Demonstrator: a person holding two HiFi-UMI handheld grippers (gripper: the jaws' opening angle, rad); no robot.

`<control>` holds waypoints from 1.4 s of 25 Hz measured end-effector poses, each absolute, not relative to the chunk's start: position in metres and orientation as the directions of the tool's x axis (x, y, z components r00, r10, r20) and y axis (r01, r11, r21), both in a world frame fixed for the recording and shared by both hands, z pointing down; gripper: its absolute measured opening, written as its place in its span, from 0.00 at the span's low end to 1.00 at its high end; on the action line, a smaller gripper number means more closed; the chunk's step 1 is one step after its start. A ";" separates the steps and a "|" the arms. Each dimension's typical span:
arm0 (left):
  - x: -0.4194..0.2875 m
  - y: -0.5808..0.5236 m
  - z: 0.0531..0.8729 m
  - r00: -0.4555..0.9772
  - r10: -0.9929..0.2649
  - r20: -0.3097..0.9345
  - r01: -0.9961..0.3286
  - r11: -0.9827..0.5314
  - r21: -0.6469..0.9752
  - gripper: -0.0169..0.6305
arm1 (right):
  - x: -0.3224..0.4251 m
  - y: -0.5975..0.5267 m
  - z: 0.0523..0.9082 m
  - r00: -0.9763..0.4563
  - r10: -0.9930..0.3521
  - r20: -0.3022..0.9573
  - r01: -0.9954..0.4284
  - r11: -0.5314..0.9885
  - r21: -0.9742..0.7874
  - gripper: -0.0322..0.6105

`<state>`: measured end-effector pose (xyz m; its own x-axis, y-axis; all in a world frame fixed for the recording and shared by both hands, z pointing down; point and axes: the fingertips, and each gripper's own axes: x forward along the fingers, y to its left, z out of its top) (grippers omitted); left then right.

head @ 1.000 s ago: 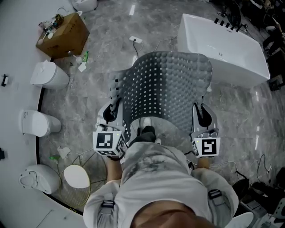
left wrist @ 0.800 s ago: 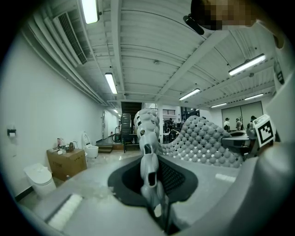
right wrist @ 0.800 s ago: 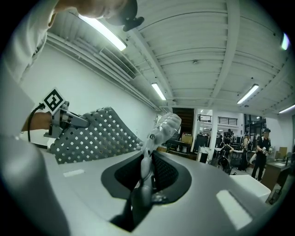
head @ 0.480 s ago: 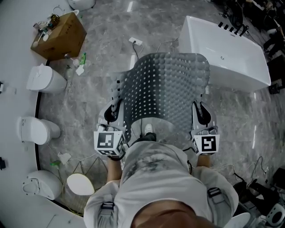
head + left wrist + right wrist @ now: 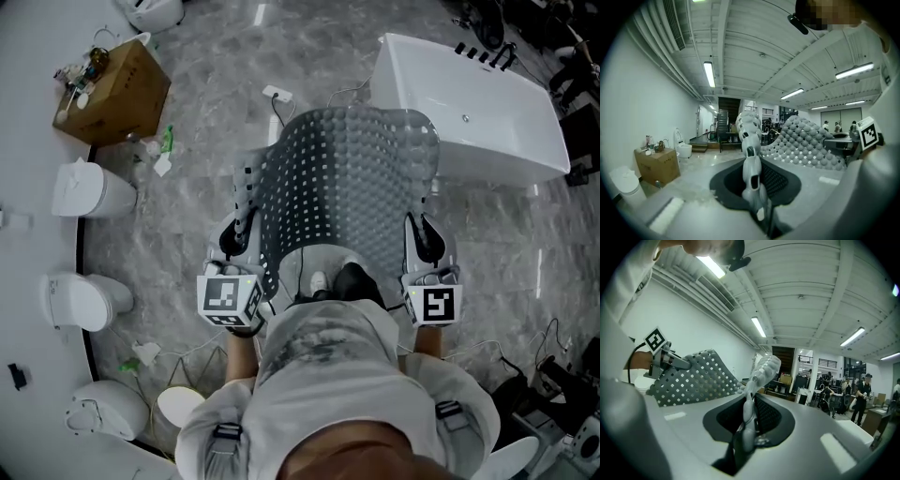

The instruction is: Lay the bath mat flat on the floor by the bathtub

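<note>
A cardboard box (image 5: 112, 89) stands at the floor's (image 5: 187, 234) far left corner with small clutter at its top; whether that lies in or on it cannot be told. Three white toilets (image 5: 89, 187) line the left edge, and a round white-topped basket (image 5: 178, 405) stands at the near end. The left gripper (image 5: 240, 225) is clamped on one near corner of the bath mat (image 5: 347, 178) and the right gripper (image 5: 422, 232) on the other. The studded, perforated mat is held up off the floor, arching toward the white bathtub (image 5: 469, 103) at the far right corner. Cables (image 5: 544, 342) trail along the right edge.
</note>
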<state>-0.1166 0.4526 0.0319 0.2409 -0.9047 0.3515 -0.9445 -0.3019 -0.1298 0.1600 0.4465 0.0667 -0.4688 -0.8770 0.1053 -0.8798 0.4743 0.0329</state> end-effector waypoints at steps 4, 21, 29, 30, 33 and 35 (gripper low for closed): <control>-0.102 0.415 0.039 0.248 -0.900 0.359 -0.942 -0.310 -0.126 0.10 | 0.176 0.413 0.076 -0.460 -0.879 0.126 -0.885 0.466 0.016 0.12; -0.055 0.226 0.075 0.178 -0.894 0.410 -0.956 -0.257 -0.145 0.10 | 0.221 0.211 0.124 -0.523 -0.840 0.142 -0.852 0.521 -0.056 0.12; -0.042 0.163 0.084 0.160 -0.890 0.427 -0.956 -0.247 -0.156 0.10 | 0.233 0.144 0.135 -0.546 -0.825 0.146 -0.837 0.543 -0.066 0.12; -0.042 0.156 0.084 0.161 -0.890 0.427 -0.956 -0.249 -0.158 0.10 | 0.233 0.138 0.137 -0.545 -0.826 0.146 -0.838 0.540 -0.074 0.12; -0.051 0.137 0.087 0.167 -0.888 0.428 -0.953 -0.257 -0.162 0.10 | 0.224 0.122 0.143 -0.543 -0.826 0.152 -0.840 0.538 -0.078 0.12; -0.061 0.123 0.092 0.173 -0.885 0.433 -0.951 -0.264 -0.159 0.10 | 0.214 0.110 0.146 -0.540 -0.826 0.161 -0.841 0.536 -0.073 0.12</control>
